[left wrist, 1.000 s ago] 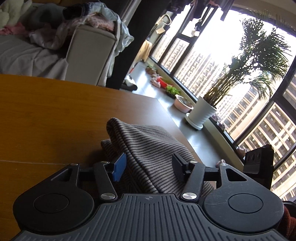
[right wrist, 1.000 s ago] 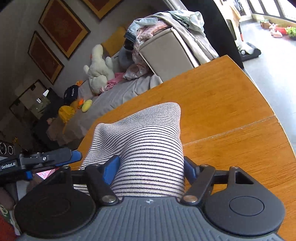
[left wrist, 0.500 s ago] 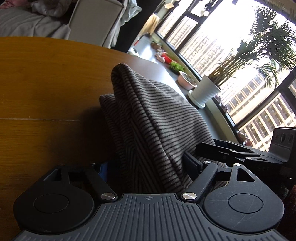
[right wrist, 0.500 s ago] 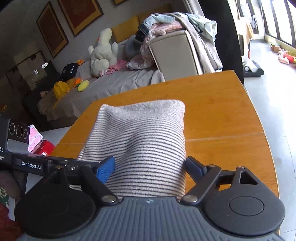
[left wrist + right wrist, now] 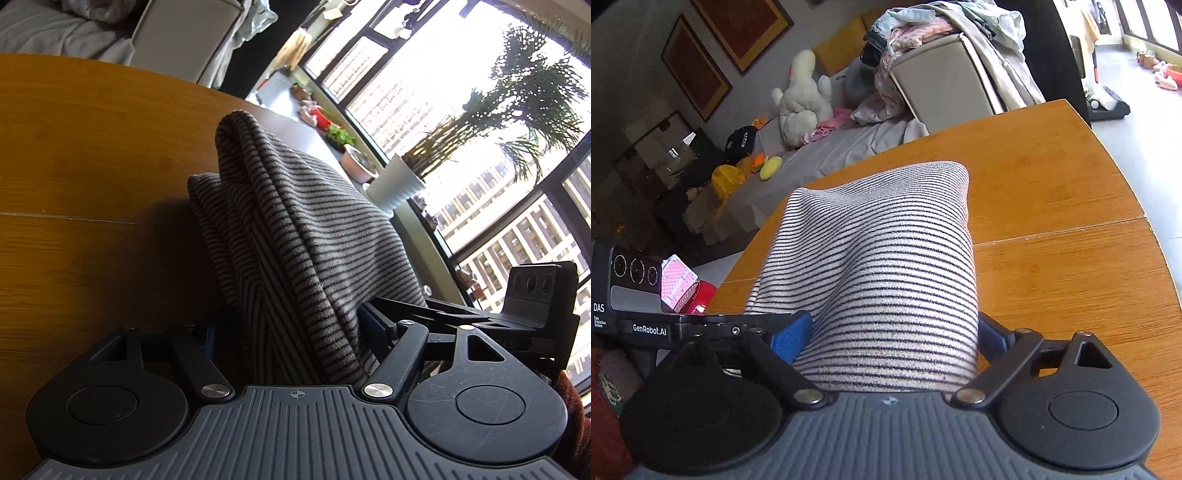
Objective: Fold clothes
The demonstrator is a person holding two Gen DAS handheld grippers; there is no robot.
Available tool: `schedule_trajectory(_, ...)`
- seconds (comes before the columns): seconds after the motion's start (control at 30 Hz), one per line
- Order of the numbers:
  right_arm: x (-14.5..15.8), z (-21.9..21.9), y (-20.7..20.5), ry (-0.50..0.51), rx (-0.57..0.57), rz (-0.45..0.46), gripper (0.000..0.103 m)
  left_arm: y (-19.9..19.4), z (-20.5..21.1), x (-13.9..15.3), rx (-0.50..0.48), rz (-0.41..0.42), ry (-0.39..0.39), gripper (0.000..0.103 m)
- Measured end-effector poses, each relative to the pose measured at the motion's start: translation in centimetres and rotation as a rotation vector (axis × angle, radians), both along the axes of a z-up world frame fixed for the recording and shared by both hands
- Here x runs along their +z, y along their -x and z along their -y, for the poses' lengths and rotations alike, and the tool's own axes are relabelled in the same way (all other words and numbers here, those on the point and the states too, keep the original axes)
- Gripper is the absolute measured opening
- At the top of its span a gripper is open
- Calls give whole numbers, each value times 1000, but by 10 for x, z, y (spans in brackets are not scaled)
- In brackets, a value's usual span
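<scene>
Right wrist view shows the folded striped garment (image 5: 886, 266) lying on the wooden table (image 5: 1071, 266), between the right gripper (image 5: 892, 338)'s jaws, which have just been opening. The left gripper (image 5: 291, 334)'s jaws, just closing somewhat, also straddle the garment; whether either one's pads press it I cannot tell, probably releasing after a fold.

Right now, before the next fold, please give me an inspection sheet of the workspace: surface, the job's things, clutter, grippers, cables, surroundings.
Surface: wooden table, with a seam line running across it.
Job's things: one striped garment, folded into a bundle lying on the table and reaching in between the jaws of both grippers.
Clutter: nothing seen on the table besides the garment.
Grippers: left gripper and right gripper sit side by side at the garment's near end; both jaws stand wide, and the right gripper's have just been opening.
Cables: nothing seen.
Surroundings: sofa piled with clothes, plush toy, potted palm by the window.
</scene>
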State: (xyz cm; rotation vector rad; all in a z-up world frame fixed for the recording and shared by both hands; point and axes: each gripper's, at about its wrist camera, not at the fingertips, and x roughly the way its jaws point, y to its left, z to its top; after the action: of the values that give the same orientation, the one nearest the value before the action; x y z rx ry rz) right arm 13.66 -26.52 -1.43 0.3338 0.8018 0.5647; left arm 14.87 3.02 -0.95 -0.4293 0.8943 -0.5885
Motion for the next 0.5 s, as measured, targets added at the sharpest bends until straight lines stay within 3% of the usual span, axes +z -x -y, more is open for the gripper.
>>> schedule_trajectory(0.5, 1, -4, 7, 17, -20, 18, 95, 2, 4, 0, -2, 15, -7, 70)
